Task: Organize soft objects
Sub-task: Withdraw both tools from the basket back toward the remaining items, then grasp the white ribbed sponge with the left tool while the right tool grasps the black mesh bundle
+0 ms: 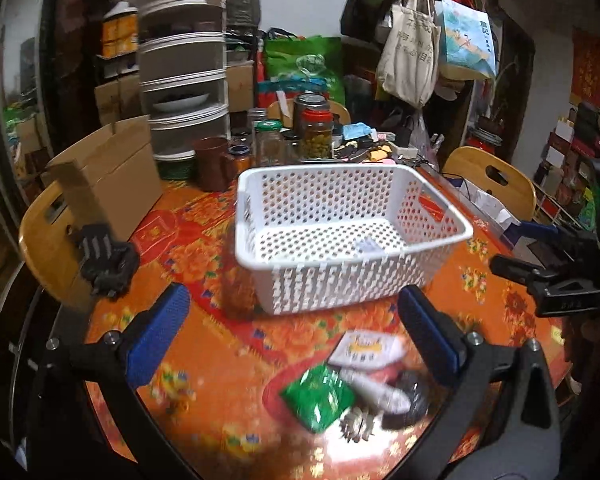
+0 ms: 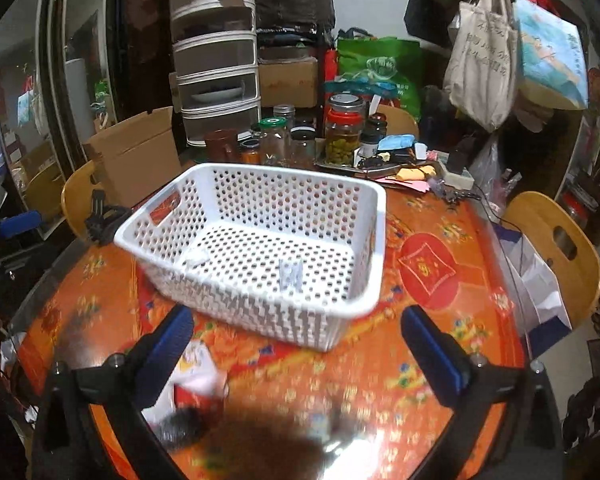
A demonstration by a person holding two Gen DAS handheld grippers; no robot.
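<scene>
Occupying the centre of both wrist views, a white perforated plastic basket is seen on the orange floral tablecloth; only small white scraps lie on its floor. Chinese characters are printed on the canvas tote bag hung at the upper right of the left view, but they cannot be read with certainty, and the writing on the blue illustrated paper bag beside it is equally unclear.

The left gripper is held low over the table with its blue-padded fingers spread wide and nothing between them. Below them, at the lower centre of the frame, a blurred cluster is seen: a green packet, a white pack with yellow print and a dark fuzzy object. The right gripper is likewise released and empty, aimed at the near wall of the basket; the same pile is glimpsed at its lower left.
</scene>
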